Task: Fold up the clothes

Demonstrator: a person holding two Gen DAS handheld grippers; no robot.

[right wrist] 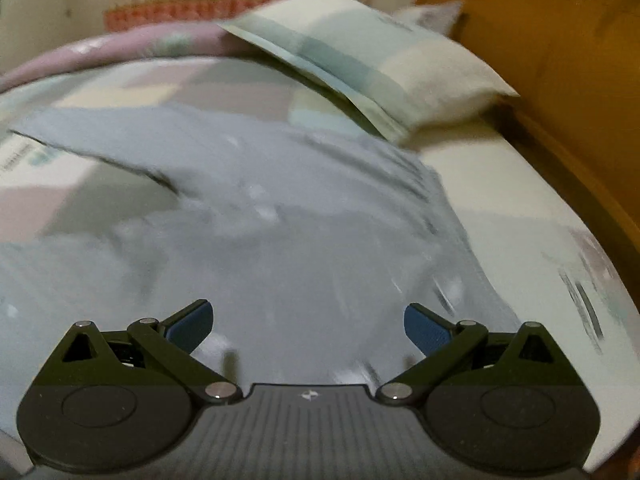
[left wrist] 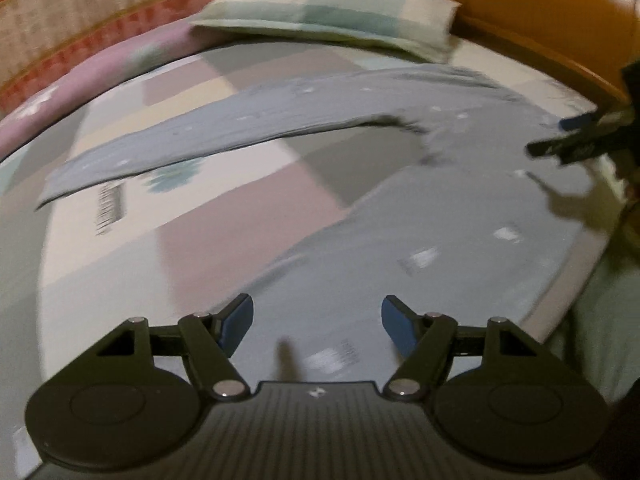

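A pale blue-grey pair of trousers (left wrist: 440, 216) lies spread flat on the bed, its two legs apart in a V, one leg (left wrist: 248, 120) reaching to the far left. My left gripper (left wrist: 317, 326) is open and empty just above the near leg. My right gripper (right wrist: 308, 328) is open and empty above the waist part of the same trousers (right wrist: 288, 240). In the left wrist view the right gripper (left wrist: 568, 136) shows at the far right edge over the garment. Both views are blurred by motion.
The bed has a pastel patchwork sheet (left wrist: 224, 208). A green and cream pillow (left wrist: 332, 12) lies at the head, also seen in the right wrist view (right wrist: 392, 64). An orange-brown headboard (right wrist: 560, 80) runs along the right. A patterned curtain (left wrist: 80, 12) hangs at the far left.
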